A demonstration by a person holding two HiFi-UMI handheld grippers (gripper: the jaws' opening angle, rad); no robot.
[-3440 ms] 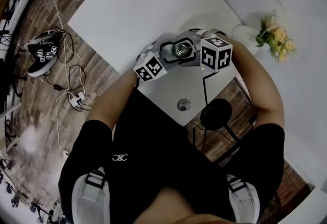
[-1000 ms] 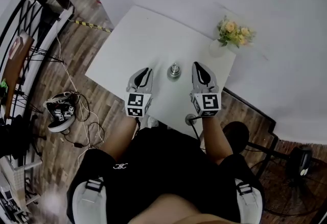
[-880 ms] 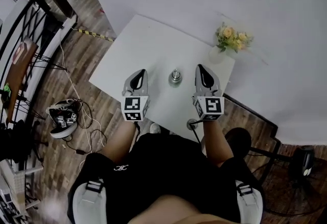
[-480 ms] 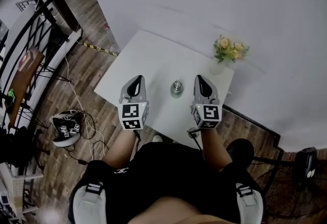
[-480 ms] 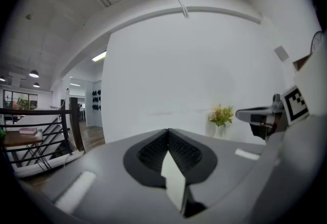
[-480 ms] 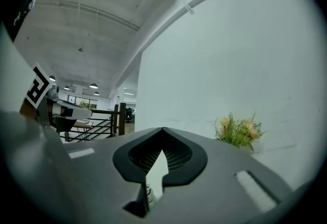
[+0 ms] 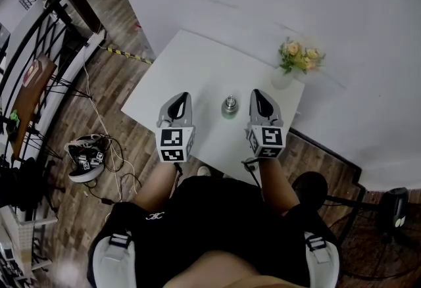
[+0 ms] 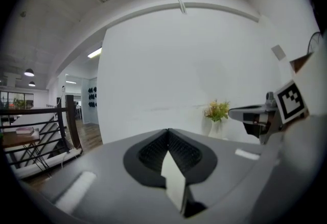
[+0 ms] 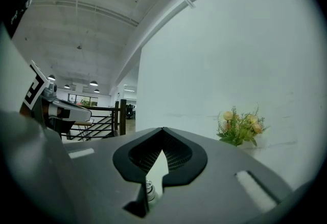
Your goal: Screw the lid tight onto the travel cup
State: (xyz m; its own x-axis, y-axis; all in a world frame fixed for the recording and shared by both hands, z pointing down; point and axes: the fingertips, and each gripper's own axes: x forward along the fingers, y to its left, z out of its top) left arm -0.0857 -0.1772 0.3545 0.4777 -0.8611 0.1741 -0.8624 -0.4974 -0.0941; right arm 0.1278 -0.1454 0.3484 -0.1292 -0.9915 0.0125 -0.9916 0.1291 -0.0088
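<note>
The travel cup [image 7: 229,106], small and silver with its lid on top, stands alone on the white table [image 7: 191,63] near the front edge. My left gripper [image 7: 182,96] hovers to its left and my right gripper [image 7: 256,93] to its right, both apart from it. In the left gripper view the left gripper [image 8: 167,131] is shut, nothing between its jaws. The right gripper [image 9: 162,130] is shut too, and a sliver of the cup [image 9: 149,190] shows below its jaws. Each gripper view shows the other gripper off to the side.
A vase of flowers [image 7: 299,60] stands at the table's far right corner, against the white wall. On the wooden floor to the left lie a dark device with markers [image 7: 85,158] and cables, beside a stair railing [image 7: 39,30]. A black stool [image 7: 309,188] stands at the right.
A few seconds ago both grippers were close around the cup. Now they hang apart on either side and the cup stands free. The head view has shifted slightly.
</note>
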